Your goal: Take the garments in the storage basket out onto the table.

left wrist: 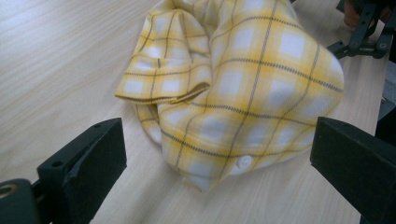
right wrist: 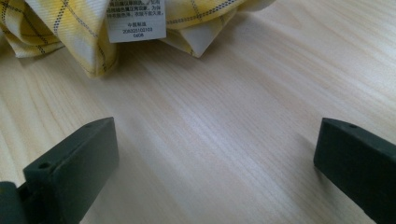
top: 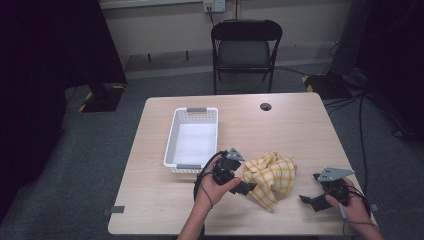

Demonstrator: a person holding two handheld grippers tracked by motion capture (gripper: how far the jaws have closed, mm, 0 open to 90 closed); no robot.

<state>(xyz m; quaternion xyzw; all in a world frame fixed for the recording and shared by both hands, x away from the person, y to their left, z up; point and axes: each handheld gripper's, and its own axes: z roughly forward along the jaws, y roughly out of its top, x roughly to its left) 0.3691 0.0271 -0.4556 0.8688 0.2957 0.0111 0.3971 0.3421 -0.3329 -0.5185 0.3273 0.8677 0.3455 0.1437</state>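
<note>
Both sets of fingers stand spread wide with nothing between them. On the left gripper (top: 246, 187), the black fingers (left wrist: 88, 163) flank the near edge of the yellow plaid shirt (left wrist: 243, 88) without touching it; a white button (left wrist: 243, 162) shows on the fold nearest them. On the right gripper (top: 311, 201), the fingers (right wrist: 74, 163) hang over bare wood, with the shirt's hem and its white care label (right wrist: 136, 18) at 12 o'clock, well apart from them.

Shirt position: crumpled in a heap on the light wooden table (top: 300, 130), at 6 o'clock from the table centre, between the two grippers. The left gripper sits just beside it at 9 o'clock; the right gripper lies near it at 4 o'clock.

A white plastic basket (top: 172, 145) rests on the table at 10 o'clock from the shirt, near the left hand (top: 216, 187). A black folding chair (top: 246, 47) stands beyond the table's far edge at 12 o'clock.
</note>
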